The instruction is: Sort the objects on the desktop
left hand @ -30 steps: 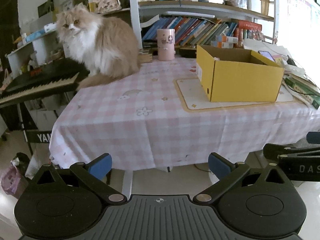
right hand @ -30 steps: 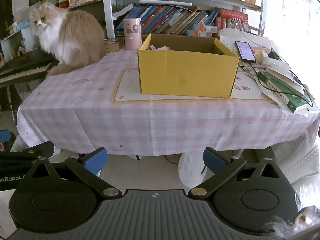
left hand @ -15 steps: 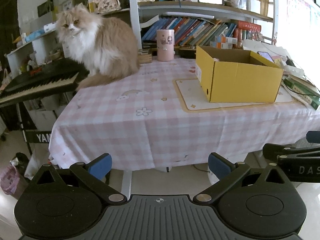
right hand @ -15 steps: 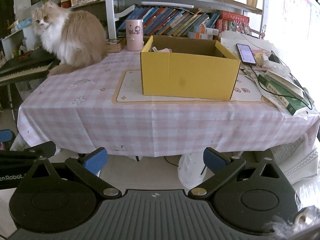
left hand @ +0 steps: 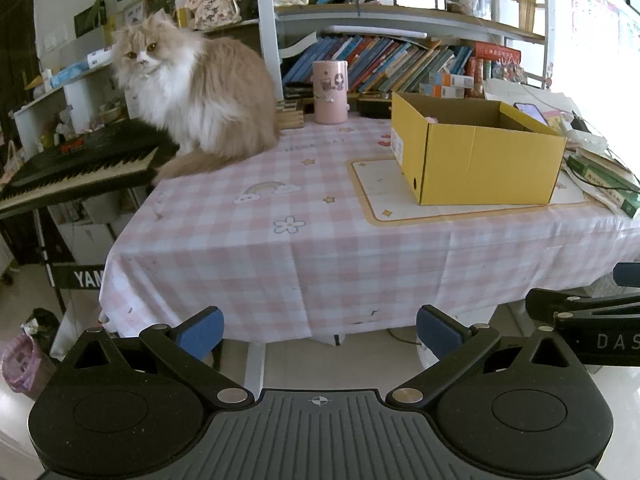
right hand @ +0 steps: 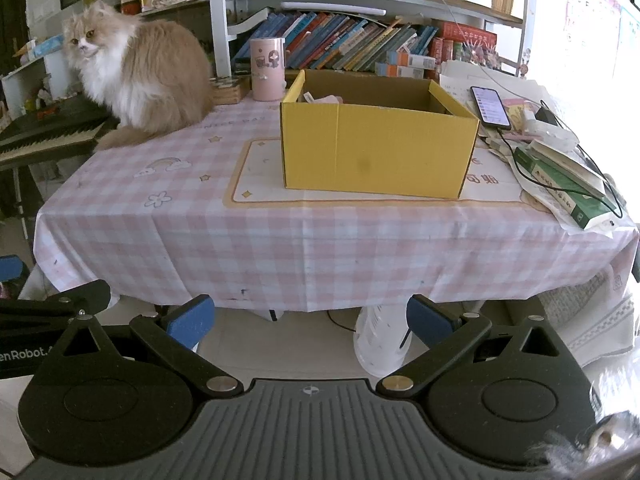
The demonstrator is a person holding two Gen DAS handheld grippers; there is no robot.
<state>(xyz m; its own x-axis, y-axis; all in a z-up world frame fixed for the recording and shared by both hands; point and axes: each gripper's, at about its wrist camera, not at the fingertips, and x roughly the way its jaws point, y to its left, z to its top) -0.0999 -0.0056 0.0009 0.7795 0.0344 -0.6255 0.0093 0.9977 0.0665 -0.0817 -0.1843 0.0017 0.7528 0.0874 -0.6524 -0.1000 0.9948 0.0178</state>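
Cardboard box waits on the desk, both grippers empty

Cardboard gives the open yellow corrugated box (right hand: 378, 148) a light, fairly stiff body, though its thin walls would likely buckle under a hard pinch; the top rim of a side wall looks the safest hold. It sits upright on the cream mat (right hand: 256, 184) atop the pink-checked desk (right hand: 224, 240), mouth upward, long axis running left to right in the right wrist view. A few pale items lie inside, too hidden to name. The left gripper (left hand: 320, 330) and right gripper (right hand: 310, 320) both hang below the desk edge, jaws spread wide, holding nothing. A fluffy cream cat (left hand: 196, 96) sits at the far left corner.
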